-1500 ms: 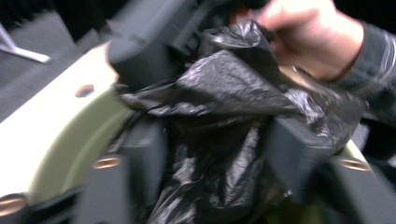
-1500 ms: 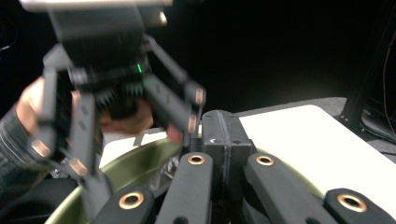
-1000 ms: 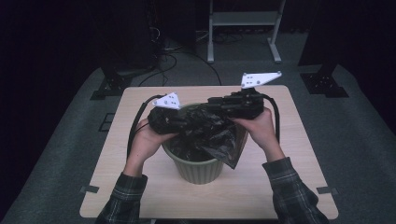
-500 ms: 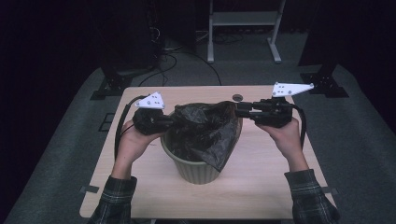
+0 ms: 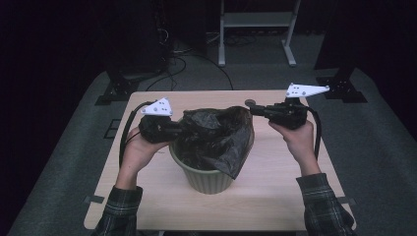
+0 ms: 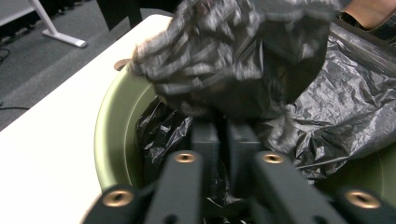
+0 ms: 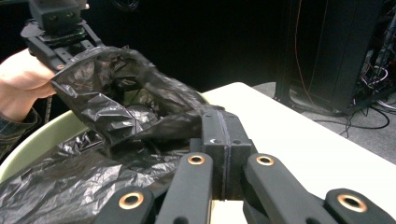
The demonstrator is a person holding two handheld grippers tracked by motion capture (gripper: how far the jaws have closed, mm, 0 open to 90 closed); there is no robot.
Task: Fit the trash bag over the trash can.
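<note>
With its jaws having just been closing, the right gripper (image 5: pixel 255 109) is pinching the black bag's (image 5: pixel 216 137) edge at centre right of the high view, while the left gripper (image 5: pixel 179 129), jaws clamped on the opposite edge but just easing a little, is holding at centre left. Since a second ago the hands are spreading apart, stretching the bag's mouth open above the green bin (image 5: pixel 206 179) on the counter (image 5: pixel 275 196) — likely readying the liner to fold over the rim.
</note>
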